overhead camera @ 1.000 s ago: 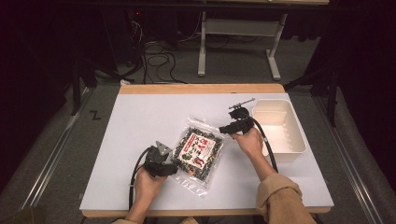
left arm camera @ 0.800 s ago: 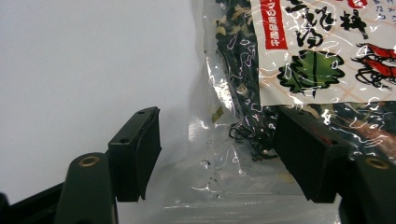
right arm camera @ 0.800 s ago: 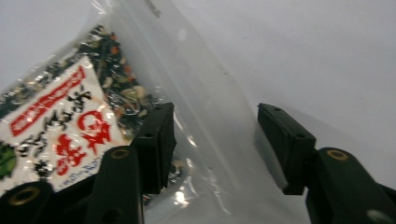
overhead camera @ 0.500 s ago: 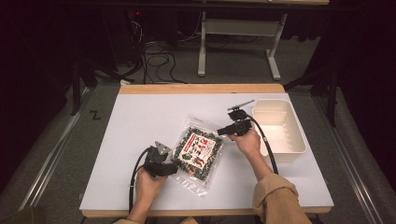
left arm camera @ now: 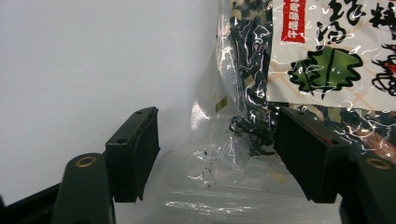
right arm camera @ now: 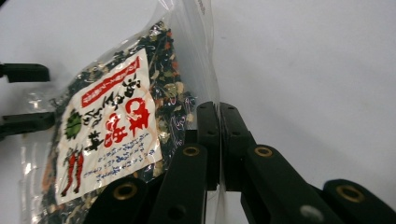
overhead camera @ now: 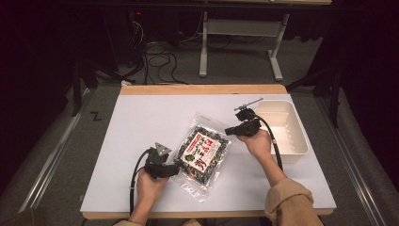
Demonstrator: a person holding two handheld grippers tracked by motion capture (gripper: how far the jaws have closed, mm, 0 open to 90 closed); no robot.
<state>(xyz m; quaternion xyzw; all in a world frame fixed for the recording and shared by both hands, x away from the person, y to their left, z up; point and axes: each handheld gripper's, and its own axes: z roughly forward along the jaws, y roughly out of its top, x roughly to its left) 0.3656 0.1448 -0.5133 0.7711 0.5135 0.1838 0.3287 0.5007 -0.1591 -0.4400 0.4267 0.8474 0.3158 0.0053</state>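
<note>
1. Bag (overhead camera: 203, 151) of dried mix lies flat mid-table, label up, left of the bin (overhead camera: 281, 132) and apart from it.
2. Right gripper (overhead camera: 230, 131) is at the bag's far-right edge. Its jaws have just been closing; the right gripper view shows them pressed together with the clear film edge (right arm camera: 212, 70) pinched between. Reads as a firm grip on the bag.
3. Left gripper (overhead camera: 177, 165) sits at the bag's near-left corner. Left gripper view: jaws apart, straddling the clear corner film (left arm camera: 219, 149), pads not pressing it. So open, no grip yet.
4. Table (overhead camera: 141, 122) around the bag is bare; bin looks empty as far as I can see.
5. Progress, my read: early. One side gripped, bag not clearly lifted, nothing in the bin.
6. Left to do, judging by layout: close left gripper on its corner, lift the bag with both, carry right, drop in the bin. That target is a guess from proximity.
7. Risk: thin slick film. A one-sided pinch could let the bag swing or slip once it leaves the table.
</note>
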